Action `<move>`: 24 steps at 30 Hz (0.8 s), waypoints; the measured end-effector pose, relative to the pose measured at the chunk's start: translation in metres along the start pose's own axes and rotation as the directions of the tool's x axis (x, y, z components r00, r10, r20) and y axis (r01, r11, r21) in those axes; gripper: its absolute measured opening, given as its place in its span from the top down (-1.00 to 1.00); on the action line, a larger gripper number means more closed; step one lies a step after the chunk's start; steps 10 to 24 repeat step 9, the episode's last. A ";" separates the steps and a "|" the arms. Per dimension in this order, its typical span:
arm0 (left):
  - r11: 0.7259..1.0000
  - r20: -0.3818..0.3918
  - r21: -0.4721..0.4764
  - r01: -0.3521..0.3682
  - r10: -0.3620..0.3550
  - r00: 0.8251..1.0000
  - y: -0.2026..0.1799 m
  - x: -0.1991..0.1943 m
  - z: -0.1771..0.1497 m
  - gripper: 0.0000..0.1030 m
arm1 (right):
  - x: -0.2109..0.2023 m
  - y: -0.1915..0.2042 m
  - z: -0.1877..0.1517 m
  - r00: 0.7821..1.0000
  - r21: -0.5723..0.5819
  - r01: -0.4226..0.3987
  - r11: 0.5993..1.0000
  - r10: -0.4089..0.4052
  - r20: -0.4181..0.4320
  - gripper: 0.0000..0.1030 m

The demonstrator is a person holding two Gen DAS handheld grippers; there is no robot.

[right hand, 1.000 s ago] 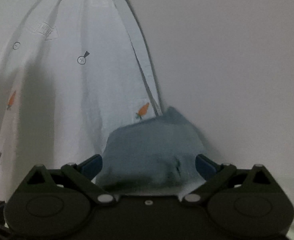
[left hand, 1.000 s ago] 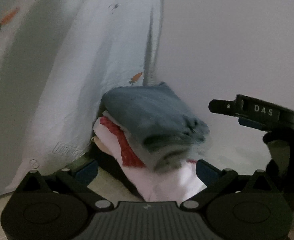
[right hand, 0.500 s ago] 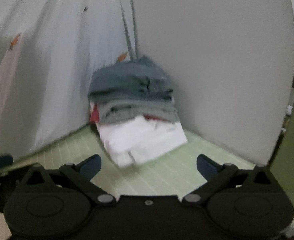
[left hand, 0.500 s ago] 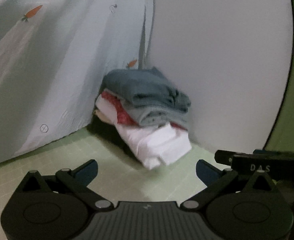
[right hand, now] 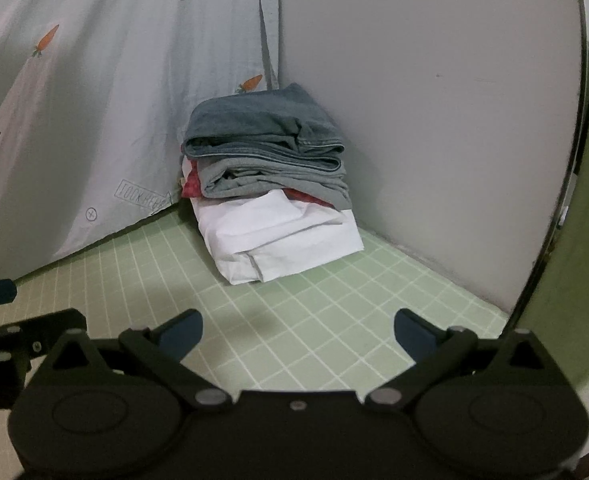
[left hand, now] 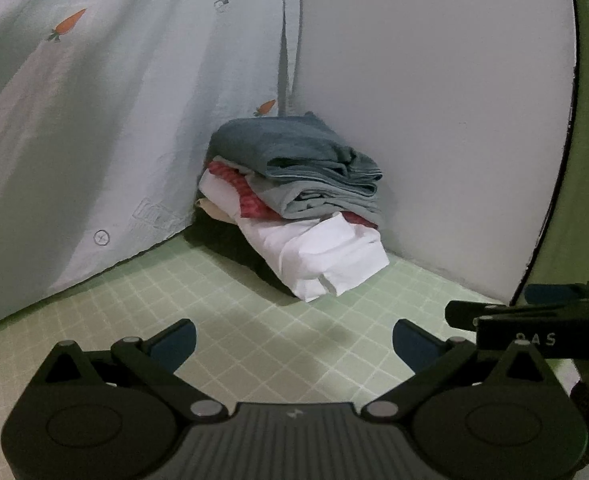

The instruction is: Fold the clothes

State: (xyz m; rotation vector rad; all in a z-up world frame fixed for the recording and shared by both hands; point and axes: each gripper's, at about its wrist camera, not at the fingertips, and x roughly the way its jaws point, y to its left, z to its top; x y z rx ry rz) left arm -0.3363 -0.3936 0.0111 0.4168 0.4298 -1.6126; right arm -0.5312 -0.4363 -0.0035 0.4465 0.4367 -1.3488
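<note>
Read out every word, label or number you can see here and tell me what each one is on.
"LOOK HERE": boxed print on the pale carrot-print sheet, at in the right wrist view, seen upside down there.
"DAS": body of the right claw, at in the left wrist view; first letter faint.
Boxed print on the sheet in the left wrist view: too blurred to read.
Folded clothes stack: no text visible.

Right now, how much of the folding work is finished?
Done: a folded stack sits in the corner, blue-grey garment on top, white garment at the bottom. In hand: nothing; left gripper and right gripper are open and empty. Left: no unfolded clothes are visible.
</note>
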 end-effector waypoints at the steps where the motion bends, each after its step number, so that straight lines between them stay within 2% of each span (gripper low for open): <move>1: 1.000 0.002 0.004 0.002 -0.002 1.000 -0.001 -0.001 0.000 -1.00 | -0.001 0.000 0.000 1.000 0.000 0.005 1.000 -0.005 -0.002 -1.00; 5: 1.000 0.003 0.019 0.006 -0.006 1.000 -0.004 -0.001 0.000 -1.00 | -0.002 -0.002 0.000 1.000 0.001 0.030 1.000 -0.030 -0.009 -1.00; 24: 1.000 -0.002 0.016 0.014 -0.014 1.000 -0.005 0.000 0.001 -1.00 | -0.001 -0.002 0.000 0.999 0.009 0.031 0.999 -0.031 -0.007 -1.00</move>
